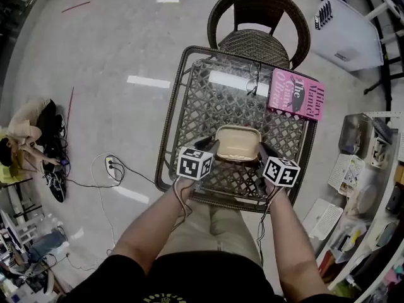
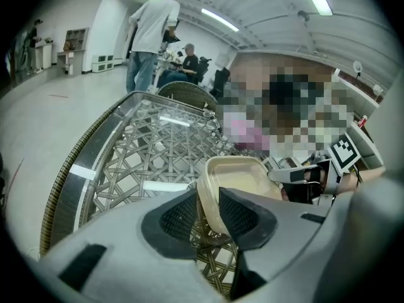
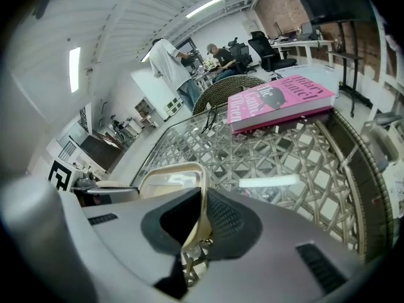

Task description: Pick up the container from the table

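Container [image 1: 238, 142], shallow and beige, sits toward the 6 o'clock edge of the glass-topped wicker table [image 1: 169, 115]. The left gripper [image 1: 212, 148] pinches its rim at 9 o'clock and the right gripper [image 1: 261, 150] pinches the rim at 3 o'clock; each gripper view shows the thin wall pressed between two black pads. The grasp looks made on both sides and the lift seems to be what is left, though I cannot tell whether the container has cleared the glass; a pink book [image 1: 297, 93] lies well apart at the table's 1 o'clock corner.
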A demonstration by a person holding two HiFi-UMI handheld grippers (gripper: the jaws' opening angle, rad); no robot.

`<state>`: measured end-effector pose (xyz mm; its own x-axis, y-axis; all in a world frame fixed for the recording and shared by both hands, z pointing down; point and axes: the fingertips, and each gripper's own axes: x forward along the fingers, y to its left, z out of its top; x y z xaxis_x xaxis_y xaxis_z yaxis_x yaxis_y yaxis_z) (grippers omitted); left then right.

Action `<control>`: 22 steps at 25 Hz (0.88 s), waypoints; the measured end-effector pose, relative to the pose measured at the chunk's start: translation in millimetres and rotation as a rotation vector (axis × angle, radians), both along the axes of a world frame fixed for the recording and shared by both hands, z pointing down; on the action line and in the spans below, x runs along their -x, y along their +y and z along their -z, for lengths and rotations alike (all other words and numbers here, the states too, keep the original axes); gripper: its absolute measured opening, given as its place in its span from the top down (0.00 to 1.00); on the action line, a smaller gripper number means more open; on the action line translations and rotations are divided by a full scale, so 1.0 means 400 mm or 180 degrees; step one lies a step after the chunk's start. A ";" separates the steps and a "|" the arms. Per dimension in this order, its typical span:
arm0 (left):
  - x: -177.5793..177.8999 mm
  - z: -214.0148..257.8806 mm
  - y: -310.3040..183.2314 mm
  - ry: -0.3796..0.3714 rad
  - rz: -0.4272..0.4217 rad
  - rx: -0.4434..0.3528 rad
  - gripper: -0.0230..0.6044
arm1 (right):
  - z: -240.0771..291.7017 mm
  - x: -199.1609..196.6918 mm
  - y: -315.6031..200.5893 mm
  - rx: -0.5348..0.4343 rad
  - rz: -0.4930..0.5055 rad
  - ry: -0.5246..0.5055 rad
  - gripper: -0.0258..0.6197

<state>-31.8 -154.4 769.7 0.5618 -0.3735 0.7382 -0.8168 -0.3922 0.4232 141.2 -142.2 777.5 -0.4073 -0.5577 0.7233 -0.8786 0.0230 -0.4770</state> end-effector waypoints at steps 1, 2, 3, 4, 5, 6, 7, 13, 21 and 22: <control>-0.001 0.000 0.000 0.0022 0.0005 0.0016 0.81 | -0.001 0.000 0.000 0.0023 -0.0010 -0.0047 0.92; -0.004 0.000 0.001 0.0051 0.0016 0.0039 0.81 | -0.002 0.000 0.001 0.0048 -0.0017 -0.0091 0.92; -0.008 0.001 0.003 0.0083 0.0033 0.0067 0.83 | -0.002 -0.001 0.001 0.0070 -0.0021 -0.0127 0.92; -0.012 0.002 0.005 0.0108 0.0053 0.0094 0.86 | -0.001 -0.001 0.002 0.0087 -0.0023 -0.0153 0.92; -0.016 0.003 0.005 0.0125 0.0077 0.0119 0.88 | -0.001 -0.001 0.002 0.0099 -0.0026 -0.0167 0.92; -0.018 0.003 0.004 0.0140 0.0102 0.0147 0.89 | -0.002 -0.001 0.001 0.0108 -0.0028 -0.0164 0.92; -0.018 0.003 0.003 0.0157 0.0127 0.0184 0.89 | -0.003 -0.002 0.001 0.0115 -0.0029 -0.0150 0.92; -0.016 0.000 0.015 0.0014 0.0060 0.0286 0.90 | 0.004 0.003 0.014 0.0114 -0.0054 0.0028 0.92; -0.027 0.079 0.056 0.0098 0.0036 0.0158 0.90 | 0.076 -0.009 0.070 -0.0004 -0.0121 0.0019 0.92; -0.030 0.092 0.058 0.0105 0.0030 0.0139 0.90 | 0.088 -0.011 0.074 -0.0021 -0.0123 0.0015 0.92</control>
